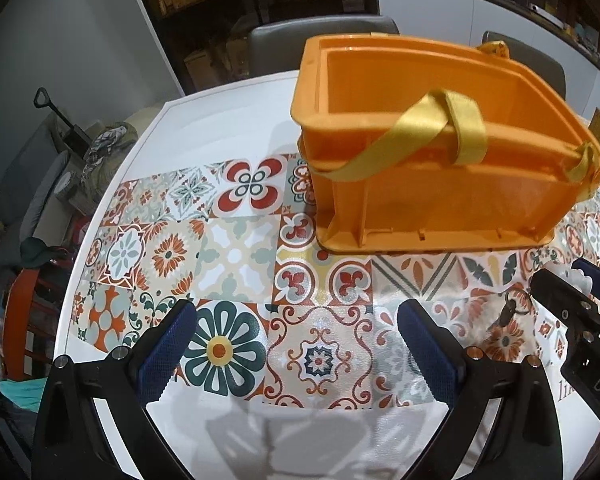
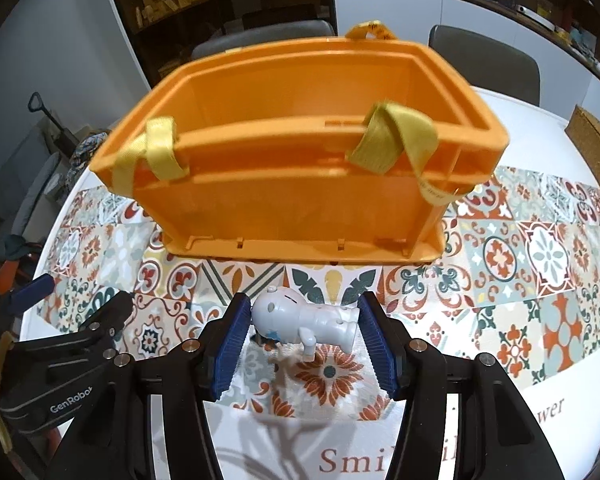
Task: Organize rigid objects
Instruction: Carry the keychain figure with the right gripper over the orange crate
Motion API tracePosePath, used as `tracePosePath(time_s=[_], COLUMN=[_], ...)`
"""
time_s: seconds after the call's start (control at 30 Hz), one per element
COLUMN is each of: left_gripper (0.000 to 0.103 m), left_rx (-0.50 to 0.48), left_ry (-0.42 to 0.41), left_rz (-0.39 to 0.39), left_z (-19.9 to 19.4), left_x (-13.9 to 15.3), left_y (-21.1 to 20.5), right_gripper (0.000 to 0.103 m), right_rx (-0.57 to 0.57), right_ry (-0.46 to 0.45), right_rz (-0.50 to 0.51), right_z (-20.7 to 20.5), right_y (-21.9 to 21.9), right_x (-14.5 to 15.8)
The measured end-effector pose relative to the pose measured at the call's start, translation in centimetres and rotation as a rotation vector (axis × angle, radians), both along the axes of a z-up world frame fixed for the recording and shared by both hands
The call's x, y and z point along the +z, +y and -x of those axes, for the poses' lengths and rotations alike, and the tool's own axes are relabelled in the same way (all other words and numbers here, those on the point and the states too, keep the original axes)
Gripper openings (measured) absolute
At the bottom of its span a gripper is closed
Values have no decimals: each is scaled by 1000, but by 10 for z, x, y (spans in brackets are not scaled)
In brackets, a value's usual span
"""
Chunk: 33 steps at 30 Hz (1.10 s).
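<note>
The right gripper (image 2: 302,330), low in the frame's centre, clamps a small white plastic figurine (image 2: 306,320) sideways between its blue pads. To do this step well, carry it above the near rim of the orange plastic basket with yellow ribbon handles (image 2: 292,196), filling the upper middle, seemingly empty, and avoid the ribbons. The left gripper (image 1: 296,350) stands wide, holding nothing.

I saw a white round table (image 1: 204,120) carrying a patterned tile-print mat (image 1: 236,256) across its middle. An orange basket (image 1: 440,200) with yellow straps stood on the mat, toward one o'clock in my left wrist view. A cork-brown board (image 2: 598,152) lay on the bare white top at about two o'clock in my right wrist view, well apart from the basket.
</note>
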<state>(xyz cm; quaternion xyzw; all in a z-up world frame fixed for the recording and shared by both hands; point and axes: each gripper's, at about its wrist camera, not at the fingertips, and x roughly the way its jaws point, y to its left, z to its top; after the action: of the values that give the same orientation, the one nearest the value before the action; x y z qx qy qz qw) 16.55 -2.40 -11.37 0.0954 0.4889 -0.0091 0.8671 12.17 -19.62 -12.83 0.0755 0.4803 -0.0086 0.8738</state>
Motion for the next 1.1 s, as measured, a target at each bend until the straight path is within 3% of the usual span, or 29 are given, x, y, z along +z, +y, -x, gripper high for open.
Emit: tracePosePath(time_s=[0.5, 1.1], left_gripper=[103, 103], left_rx=[-19, -47], left_ry=[-42, -145], left_rz=[82, 123], left_z=[5, -1], left_x=[35, 90], left_y=[1, -11], right_gripper=[56, 56], right_rx=[22, 20], right_ry=[-81, -190], right_rz=[64, 82], right_z=[6, 1], right_y=[7, -2], right_x=[44, 92])
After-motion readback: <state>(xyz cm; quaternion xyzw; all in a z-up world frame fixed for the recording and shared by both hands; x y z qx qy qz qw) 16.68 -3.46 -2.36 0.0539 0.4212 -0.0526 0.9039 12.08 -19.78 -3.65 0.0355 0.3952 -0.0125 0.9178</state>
